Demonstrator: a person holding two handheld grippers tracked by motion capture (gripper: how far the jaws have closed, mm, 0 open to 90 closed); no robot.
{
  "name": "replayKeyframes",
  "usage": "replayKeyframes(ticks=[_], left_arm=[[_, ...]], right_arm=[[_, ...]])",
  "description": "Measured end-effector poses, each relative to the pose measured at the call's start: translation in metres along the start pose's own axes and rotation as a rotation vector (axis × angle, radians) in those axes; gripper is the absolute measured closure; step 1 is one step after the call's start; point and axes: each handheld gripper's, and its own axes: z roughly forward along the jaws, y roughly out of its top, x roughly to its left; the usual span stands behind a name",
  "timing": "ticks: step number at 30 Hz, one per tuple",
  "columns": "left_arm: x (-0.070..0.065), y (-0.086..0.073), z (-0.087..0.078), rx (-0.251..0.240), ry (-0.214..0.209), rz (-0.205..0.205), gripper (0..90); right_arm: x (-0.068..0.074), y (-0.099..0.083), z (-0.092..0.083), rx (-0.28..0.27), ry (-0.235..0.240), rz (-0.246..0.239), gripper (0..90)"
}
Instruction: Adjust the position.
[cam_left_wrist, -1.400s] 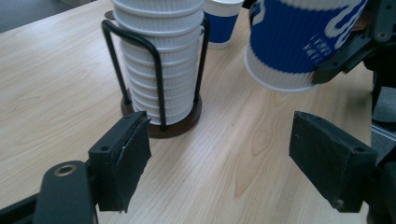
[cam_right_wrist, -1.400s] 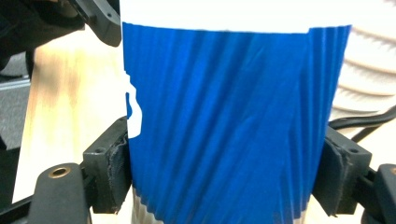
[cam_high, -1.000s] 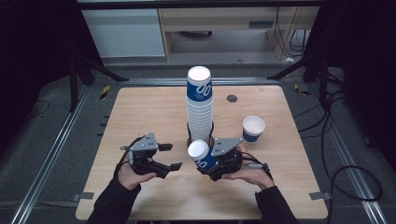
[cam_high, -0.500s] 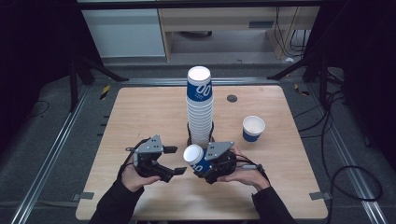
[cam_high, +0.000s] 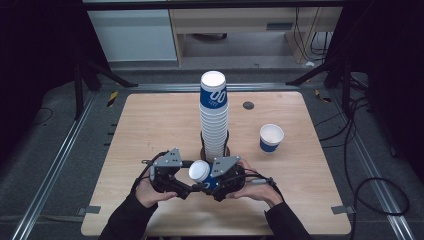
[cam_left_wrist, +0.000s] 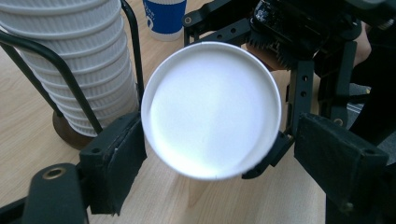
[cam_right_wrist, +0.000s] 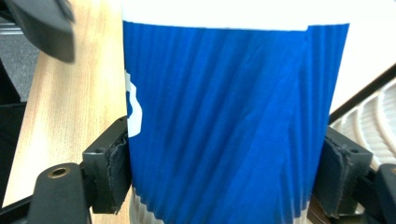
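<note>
On the pale wooden desk (cam_high: 150, 125), ringed by dark floor, right tongs (cam_high: 212, 181) clamp a blue cup (cam_high: 200, 171) near the cup stack (cam_high: 214, 120); left tongs (cam_high: 187, 180) gape around its rim.

Blue ribbed paper cup (cam_high: 200, 171) with white rim, tipped on its side, held off the counter (cam_high: 150, 125) in the right claw (cam_high: 207, 186), pads on both sides of its wall. Open mouth faces the left claw (cam_left_wrist: 210, 154). Tall stack of same cups (cam_high: 214, 117) upright in a black wire holder mid-counter. One lone cup (cam_high: 271, 137) upright, right of stack
</note>
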Motion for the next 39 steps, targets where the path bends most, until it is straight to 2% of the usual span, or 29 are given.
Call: replayKeyframes(ticks=[8, 16, 21, 27, 33, 39], left_arm=[[0.0, -0.001, 0.004, 0.021, -0.005, -0.002, 17.8], [0.0, -0.002, 0.006, 0.026, 0.003, -0.016, 24.4], [0.0, -0.002, 0.005, 0.011, 0.002, -0.022, 25.1], [-0.002, -0.002, 0.004, 0.009, 0.01, -0.006, 25.6], [-0.002, -0.001, 0.004, 0.006, 0.009, -0.001, 26.0], [0.002, -0.001, -0.005, -0.026, 0.025, -0.013, 26.1]], right_arm=[[0.006, 0.005, 0.005, -0.006, 0.017, -0.018, 20.5], [0.006, 0.005, 0.006, -0.002, 0.02, -0.016, 20.4], [0.005, 0.005, 0.006, -0.006, 0.018, -0.002, 19.9], [0.005, 0.006, 0.006, -0.01, 0.021, 0.02, 17.3], [0.001, 0.007, 0.001, -0.047, 0.031, 0.046, 9.2], [-0.002, 0.006, -0.006, -0.064, 0.015, 0.067, 6.7]])
